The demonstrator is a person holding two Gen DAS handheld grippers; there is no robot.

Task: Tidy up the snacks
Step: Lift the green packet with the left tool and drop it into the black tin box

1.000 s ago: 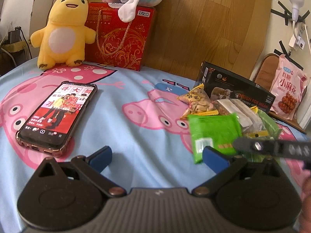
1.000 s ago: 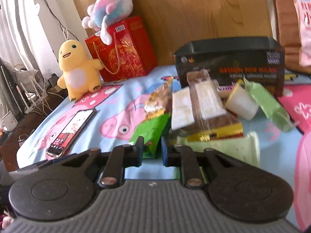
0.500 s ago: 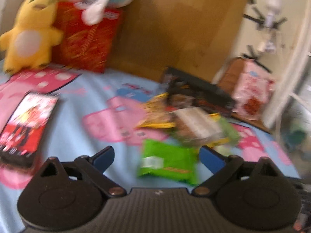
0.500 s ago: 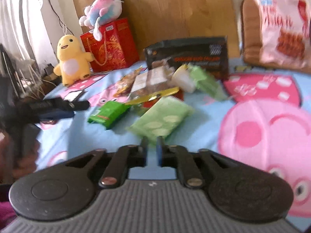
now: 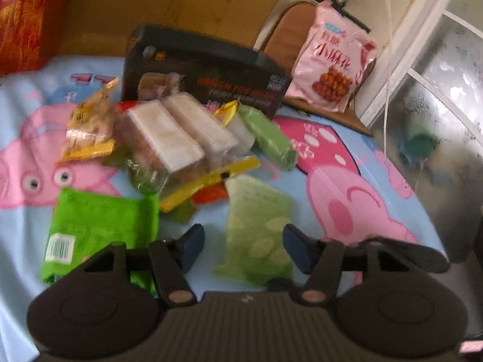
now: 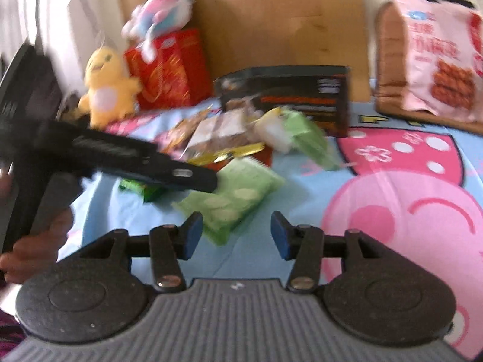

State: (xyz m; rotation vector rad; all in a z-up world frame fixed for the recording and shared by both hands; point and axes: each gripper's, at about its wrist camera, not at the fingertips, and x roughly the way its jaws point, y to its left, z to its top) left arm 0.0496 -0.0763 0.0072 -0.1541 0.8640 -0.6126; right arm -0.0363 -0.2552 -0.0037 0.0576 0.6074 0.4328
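Observation:
A pile of snack packets [image 5: 178, 138] lies on the cartoon-pig sheet in front of a black box [image 5: 205, 72]. A pale green packet [image 5: 256, 232] lies nearest, between the open fingers of my left gripper [image 5: 244, 249], which holds nothing. A bright green packet [image 5: 99, 226] lies to its left. In the right wrist view, my right gripper [image 6: 232, 235] is open and empty, just in front of the same pale green packet [image 6: 235, 196]. The left gripper's body [image 6: 120, 157] crosses that view from the left.
A pink snack bag [image 5: 332, 69] leans on a brown chair back at the right. A red gift bag [image 6: 172, 69], a yellow plush [image 6: 105, 90] and a pastel plush [image 6: 160, 21] stand at the back left. A wooden headboard [image 5: 169, 3] is behind. The bed edge [image 5: 428, 220] drops off right.
My left gripper has swung right, from the phone to the snack pile, and now straddles the pale green packet. My right gripper has pulled back and opened from shut.

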